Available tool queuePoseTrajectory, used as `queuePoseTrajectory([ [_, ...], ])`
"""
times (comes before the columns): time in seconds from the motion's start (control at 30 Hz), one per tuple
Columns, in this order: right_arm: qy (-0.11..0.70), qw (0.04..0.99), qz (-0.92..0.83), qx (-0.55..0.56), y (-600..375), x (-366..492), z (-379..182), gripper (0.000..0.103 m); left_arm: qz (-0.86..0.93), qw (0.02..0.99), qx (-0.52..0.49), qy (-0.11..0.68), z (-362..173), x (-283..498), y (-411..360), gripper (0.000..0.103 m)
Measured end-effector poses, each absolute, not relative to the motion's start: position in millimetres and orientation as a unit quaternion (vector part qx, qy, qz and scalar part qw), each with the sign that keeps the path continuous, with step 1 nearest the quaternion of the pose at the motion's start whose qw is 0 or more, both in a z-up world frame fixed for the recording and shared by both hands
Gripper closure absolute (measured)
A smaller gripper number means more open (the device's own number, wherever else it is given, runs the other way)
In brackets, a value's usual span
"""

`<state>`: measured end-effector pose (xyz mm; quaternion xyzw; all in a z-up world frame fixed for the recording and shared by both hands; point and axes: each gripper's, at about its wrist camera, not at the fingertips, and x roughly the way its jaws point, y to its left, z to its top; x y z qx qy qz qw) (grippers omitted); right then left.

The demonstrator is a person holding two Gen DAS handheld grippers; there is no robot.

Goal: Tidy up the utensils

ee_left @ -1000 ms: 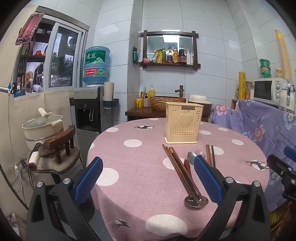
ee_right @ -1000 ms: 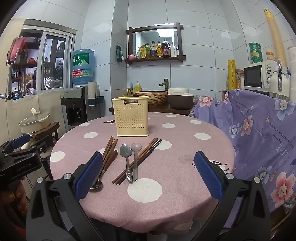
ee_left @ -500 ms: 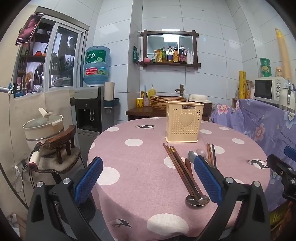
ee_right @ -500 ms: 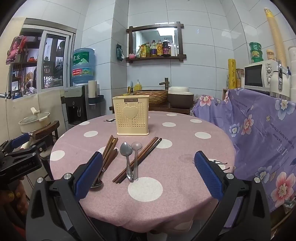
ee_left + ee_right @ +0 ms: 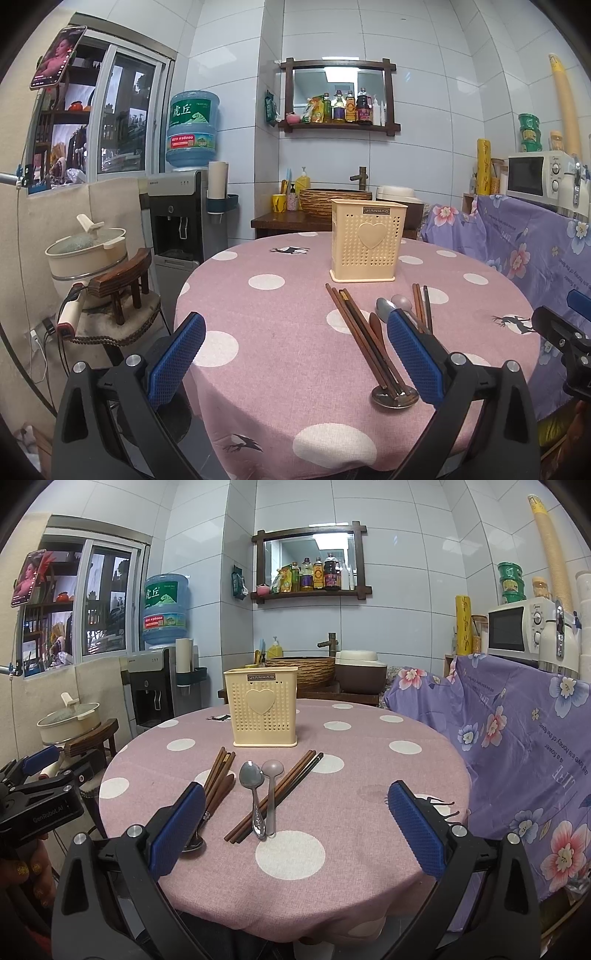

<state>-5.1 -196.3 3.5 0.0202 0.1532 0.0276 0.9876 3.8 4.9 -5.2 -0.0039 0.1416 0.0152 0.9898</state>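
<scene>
A cream perforated utensil holder [image 5: 367, 240] [image 5: 264, 712] stands upright at the middle of the round pink dotted table [image 5: 277, 369] [image 5: 369, 775]. In front of it lie brown chopsticks [image 5: 360, 332] [image 5: 218, 775], a metal spoon [image 5: 253, 794], a pale pink spoon [image 5: 271, 794] and a second chopstick set [image 5: 284, 790]. Another spoon's bowl [image 5: 393, 397] rests near the front edge. My left gripper [image 5: 295, 325] is open over the table's left front, holding nothing. My right gripper [image 5: 295, 794] is open over the front edge, its fingers apart on either side of the spoons and well short of them.
A water dispenser [image 5: 181, 218] and a pot on a wooden stool [image 5: 88, 251] stand left of the table. A purple floral cloth [image 5: 517, 746] covers furniture close on the right, with a microwave [image 5: 517, 631] above. A hand [image 5: 22, 871] holds the left gripper's handle.
</scene>
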Motion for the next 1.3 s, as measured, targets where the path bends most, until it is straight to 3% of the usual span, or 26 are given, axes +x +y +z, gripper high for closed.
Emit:
queuePoseTrajectory([
  [1.3, 0.159, 0.987, 0.028, 0.019, -192, -3, -10, 0.005, 0.015, 0.989, -0.004, 0.148, -12, 3, 5, 0.005],
])
